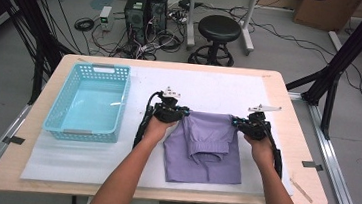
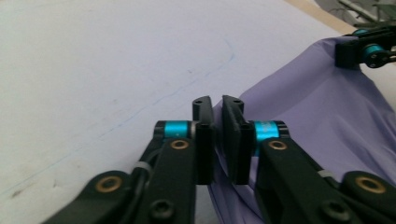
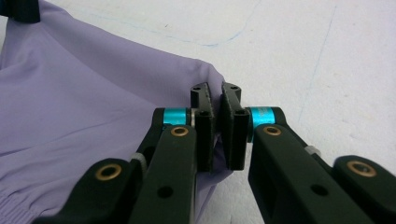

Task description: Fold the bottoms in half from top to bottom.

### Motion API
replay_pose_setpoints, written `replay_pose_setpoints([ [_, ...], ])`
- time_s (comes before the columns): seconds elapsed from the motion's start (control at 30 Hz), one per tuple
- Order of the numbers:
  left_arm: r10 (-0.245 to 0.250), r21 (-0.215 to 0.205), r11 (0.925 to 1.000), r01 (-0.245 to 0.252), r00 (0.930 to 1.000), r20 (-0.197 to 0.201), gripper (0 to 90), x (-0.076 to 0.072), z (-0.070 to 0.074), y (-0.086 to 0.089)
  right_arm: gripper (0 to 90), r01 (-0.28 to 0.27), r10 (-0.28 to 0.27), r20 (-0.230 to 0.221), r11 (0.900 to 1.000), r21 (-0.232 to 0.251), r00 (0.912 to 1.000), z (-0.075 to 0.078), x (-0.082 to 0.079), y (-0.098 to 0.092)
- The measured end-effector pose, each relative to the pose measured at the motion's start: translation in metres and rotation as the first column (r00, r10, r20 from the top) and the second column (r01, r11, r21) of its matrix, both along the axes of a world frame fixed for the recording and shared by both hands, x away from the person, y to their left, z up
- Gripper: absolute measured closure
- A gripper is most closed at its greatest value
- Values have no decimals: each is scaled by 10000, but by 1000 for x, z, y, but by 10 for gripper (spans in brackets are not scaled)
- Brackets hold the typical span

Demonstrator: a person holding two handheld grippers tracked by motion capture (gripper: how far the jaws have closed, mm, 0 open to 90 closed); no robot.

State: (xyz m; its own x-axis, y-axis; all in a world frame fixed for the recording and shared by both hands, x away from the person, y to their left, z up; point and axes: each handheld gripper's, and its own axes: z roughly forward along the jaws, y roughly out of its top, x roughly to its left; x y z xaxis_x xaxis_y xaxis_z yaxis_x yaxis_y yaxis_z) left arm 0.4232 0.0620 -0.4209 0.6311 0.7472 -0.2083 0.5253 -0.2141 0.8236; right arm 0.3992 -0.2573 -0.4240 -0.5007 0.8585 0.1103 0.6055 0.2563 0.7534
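A folded lilac garment point(image 1: 205, 147) lies on the white mat in the middle of the table. My left gripper point(image 1: 180, 113) is shut on its far left corner, and my right gripper point(image 1: 237, 121) is shut on its far right corner. In the left gripper view the jaws point(image 2: 218, 103) pinch the lilac cloth point(image 2: 317, 121) at its edge, and the other gripper point(image 2: 369, 49) holds the far corner. In the right gripper view the jaws point(image 3: 215, 92) clamp the fabric's corner point(image 3: 93, 93). The far edge of the garment is held taut between the two grippers.
A light blue plastic basket point(image 1: 69, 121) stands empty at the left of the white mat point(image 1: 210, 87). The wooden table edge point(image 1: 309, 159) runs along the right. Beyond the table are a black stool point(image 1: 219, 30), computer towers point(image 1: 145, 8) and cables on the floor.
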Motion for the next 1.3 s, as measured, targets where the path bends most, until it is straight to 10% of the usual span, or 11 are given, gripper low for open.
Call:
replay_pose_setpoints([
  [0.17, 143, -165, 9998, -145, 9998, -139, 569, -6, 1, 6, 613, 440, -452, 403, 9986, 293, 9982, 6, -6, -4],
  [0.5, -172, -638, 9978, 178, 9998, 98, 506, -35, 0, 24, 499, -1912, 1882, 607, 9805, 462, 9802, 12, -39, 30],
  [0.8, 53, -989, 9951, 36, 9960, 895, 491, -59, 1, 52, 448, -2907, 2907, 0, 9567, -145, 9568, -3, -49, 73],
  [1.3, 41, -1152, 9933, 90, 9936, 1132, 486, -86, -5, 69, 531, -3839, 3823, -365, 9212, -629, 9233, -19, -79, 77],
])
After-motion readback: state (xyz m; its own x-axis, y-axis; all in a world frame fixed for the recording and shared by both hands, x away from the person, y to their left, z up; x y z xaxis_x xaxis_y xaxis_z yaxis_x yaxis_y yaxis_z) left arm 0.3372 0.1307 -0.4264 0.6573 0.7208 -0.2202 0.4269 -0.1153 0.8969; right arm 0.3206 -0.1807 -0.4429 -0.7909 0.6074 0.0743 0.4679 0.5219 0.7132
